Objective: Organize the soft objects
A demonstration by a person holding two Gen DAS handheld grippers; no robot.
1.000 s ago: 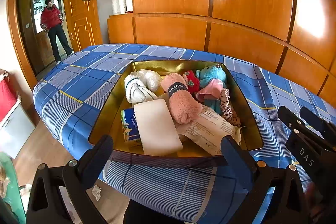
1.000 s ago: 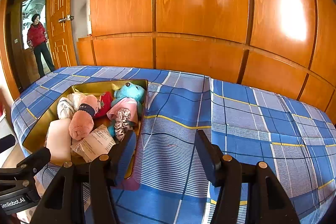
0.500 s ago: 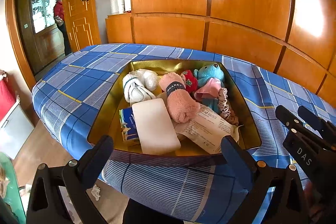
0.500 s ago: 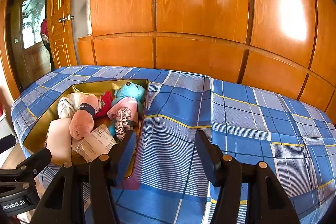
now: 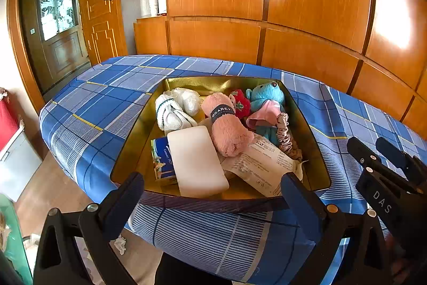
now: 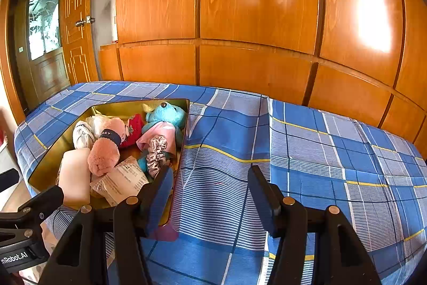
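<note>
one gold tin (image 5: 133, 146) on the bed (image 6: 307, 151), holding one pink rolled towel (image 5: 226, 130), one blue teddy (image 5: 264, 98), one white pad (image 5: 197, 159), one scrunchie (image 5: 287, 138), one red plush (image 5: 240, 104). your left tool (image 5: 213, 194) spread wide, empty, just short of the tin's near rim. your right tool (image 6: 210, 194) wide, empty, over bare bedsheet right of the tin.

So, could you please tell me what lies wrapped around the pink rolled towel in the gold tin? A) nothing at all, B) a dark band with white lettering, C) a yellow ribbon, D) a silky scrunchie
B: the pink rolled towel carries a dark band with white lettering around its upper part, while the silky scrunchie lies apart, by the right wall of the gold tin.
</note>
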